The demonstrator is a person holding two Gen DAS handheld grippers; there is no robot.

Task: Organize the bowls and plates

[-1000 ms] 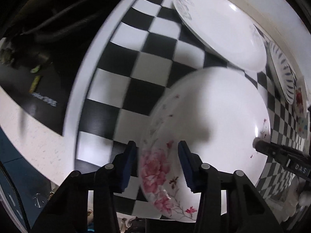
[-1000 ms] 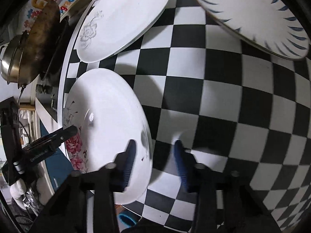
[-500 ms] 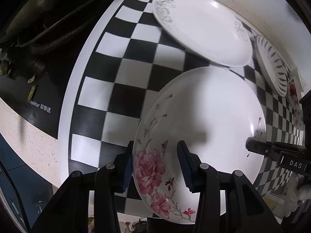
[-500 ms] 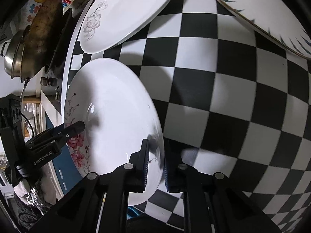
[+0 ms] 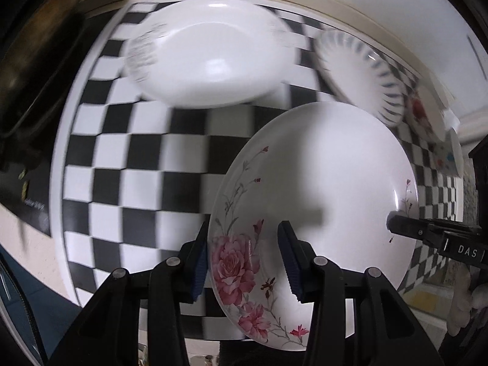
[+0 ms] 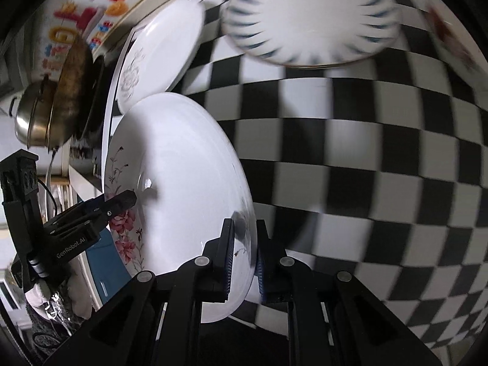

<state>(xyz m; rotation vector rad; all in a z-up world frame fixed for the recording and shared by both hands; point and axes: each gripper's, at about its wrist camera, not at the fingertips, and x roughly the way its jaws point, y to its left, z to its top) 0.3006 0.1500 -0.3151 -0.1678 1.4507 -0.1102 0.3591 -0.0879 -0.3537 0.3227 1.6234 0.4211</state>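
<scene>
Both cams sit right behind their own fingers, looking forward and down at the checkered cloth [image 5: 128,164] from close up. The left wrist view looks along the left gripper [image 5: 244,259] from one side of the rose plate [image 5: 320,183], while the right wrist view looks along the right gripper [image 6: 245,254] from the opposite rim, so each cam catches the other gripper across it. They also share the plain white plate [image 6: 158,55] and blue-striped plate [image 6: 311,21] farther back.

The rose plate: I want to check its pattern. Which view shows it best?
The left wrist view: the rose plate faces the camera, pink blooms sharp. The right wrist view shows it obliquely, flowers partly hidden.
</scene>
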